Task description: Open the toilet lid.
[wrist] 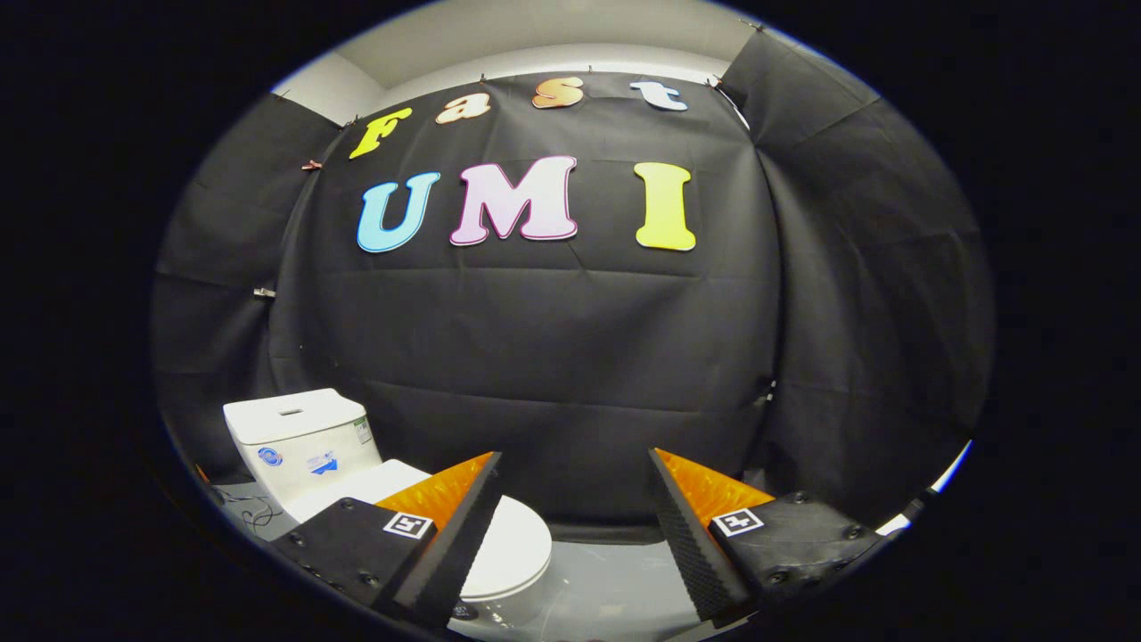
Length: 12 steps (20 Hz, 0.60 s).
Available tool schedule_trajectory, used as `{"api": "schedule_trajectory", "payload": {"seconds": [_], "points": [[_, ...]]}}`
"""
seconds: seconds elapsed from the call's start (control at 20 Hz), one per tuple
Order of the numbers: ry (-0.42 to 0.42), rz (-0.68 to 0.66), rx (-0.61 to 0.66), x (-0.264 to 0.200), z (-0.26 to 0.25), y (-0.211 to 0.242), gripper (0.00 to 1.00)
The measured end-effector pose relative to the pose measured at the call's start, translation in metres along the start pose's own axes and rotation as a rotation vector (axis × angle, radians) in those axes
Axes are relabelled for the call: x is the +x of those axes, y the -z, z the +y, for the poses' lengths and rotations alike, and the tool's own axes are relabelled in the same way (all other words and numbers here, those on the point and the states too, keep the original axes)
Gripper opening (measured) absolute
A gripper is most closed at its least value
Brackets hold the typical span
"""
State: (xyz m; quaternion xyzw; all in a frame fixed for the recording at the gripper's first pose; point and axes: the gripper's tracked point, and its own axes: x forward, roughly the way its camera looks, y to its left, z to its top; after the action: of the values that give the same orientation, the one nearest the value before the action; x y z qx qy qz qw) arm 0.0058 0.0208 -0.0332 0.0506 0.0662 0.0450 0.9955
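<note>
— Looking along the tool (pixel 575 513), how did its fingers stand?

— Wide apart, holding nothing, at the bottom of the frame, with bare grey floor (pixel 606 588) between them.

— And the toilet lid (pixel 513 548)?

— Down and to the left, in the lower left of the frame, partly behind the left finger (pixel 446 535). It lay shut and flat on the bowl. Its long axis ran from the rounded front rim, nearest the tool, back to the white tank (pixel 299 437) at the far left. I judged the tool needed to drop and swing left to catch that front rim.

— The room?

— Black cloth walls all round, a pale ceiling above.
</note>
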Motion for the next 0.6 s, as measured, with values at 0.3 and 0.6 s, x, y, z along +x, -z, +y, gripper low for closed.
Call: {"api": "schedule_trajectory", "payload": {"seconds": [0.3, 0.6], "points": [[-0.024, 0.157, 0.069, 0.014, -0.006, 0.049, 0.98], [-0.006, 0.34, 0.114, 0.018, -0.025, 0.125, 0.99]]}}
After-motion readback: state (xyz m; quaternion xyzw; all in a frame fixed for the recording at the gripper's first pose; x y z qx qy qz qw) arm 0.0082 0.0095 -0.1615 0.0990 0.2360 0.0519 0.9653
